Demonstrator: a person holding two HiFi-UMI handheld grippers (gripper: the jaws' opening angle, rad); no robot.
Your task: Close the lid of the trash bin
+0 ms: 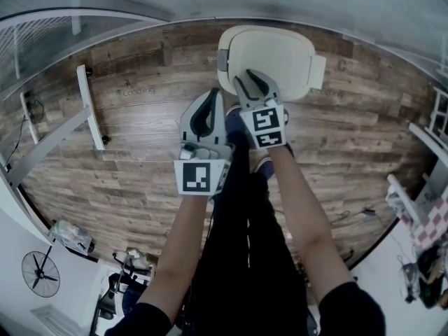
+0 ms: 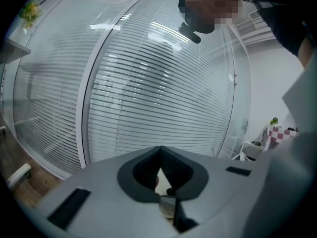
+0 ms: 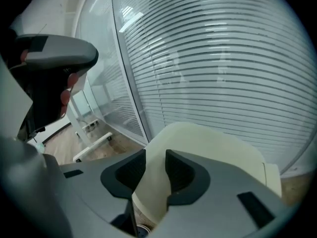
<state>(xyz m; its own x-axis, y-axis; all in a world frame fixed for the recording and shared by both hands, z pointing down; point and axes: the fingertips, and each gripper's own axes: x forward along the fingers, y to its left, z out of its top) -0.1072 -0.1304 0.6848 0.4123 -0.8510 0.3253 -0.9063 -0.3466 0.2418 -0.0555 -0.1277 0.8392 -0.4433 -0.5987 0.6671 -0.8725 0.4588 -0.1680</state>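
1. Cream plastic trash bin with rounded lid (image 1: 276,54). Stands on the brown wood-plank floor (image 1: 133,145), close against the glass partition with white slatted blinds (image 2: 148,83), just ahead of the person's feet. The lid looks to lie down flat over the bin. Whether it has fully seated I cannot tell from here.

2. Right gripper (image 1: 253,86). Reached forward over the near edge of the lid, presumably to press it home. The fingers are a narrow way apart, with the cream lid (image 3: 208,143) showing in the gap between them. They clasp nothing, which suits a push more than a grasp. Whether they touch the lid is unclear.

3. Left gripper (image 1: 212,100). Held back beside the right one, short of the bin and over the floor. Its fingers are brought together at the tips and empty. It appears to be kept out of the way, since one gripper seems enough for this lid.
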